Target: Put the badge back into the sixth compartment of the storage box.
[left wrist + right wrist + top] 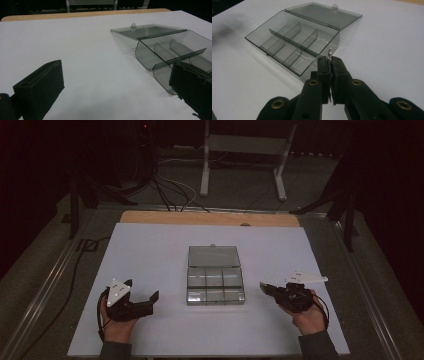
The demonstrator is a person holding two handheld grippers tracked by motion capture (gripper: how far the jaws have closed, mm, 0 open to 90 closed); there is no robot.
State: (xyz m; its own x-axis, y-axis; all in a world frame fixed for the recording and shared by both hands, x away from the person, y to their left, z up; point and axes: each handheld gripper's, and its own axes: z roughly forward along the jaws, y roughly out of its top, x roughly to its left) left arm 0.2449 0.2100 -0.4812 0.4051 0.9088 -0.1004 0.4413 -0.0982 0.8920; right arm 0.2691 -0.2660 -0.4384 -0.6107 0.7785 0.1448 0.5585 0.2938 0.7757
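A smoky clear plastic compartment box (215, 284) stands open at the middle of the white table, its lid (214, 256) laid flat behind it. Dividers split it into several empty compartments (294, 45). My left gripper (143, 289) rests left of the box with its jaws wide apart and nothing between them (116, 90); the box (170, 52) lies just past its right jaw. My right gripper (262, 286) is right of the box, pointing at it. Its jaws (330, 60) are shut on a small metal screw-like piece (330, 53) that sticks out from the tips.
The white table top (150, 250) ends in a wooden strip (210, 218) at the far side. Behind it are floor cables (170, 190) and a grey metal stand (245, 145). Metal rails (45, 285) run along both sides of the table.
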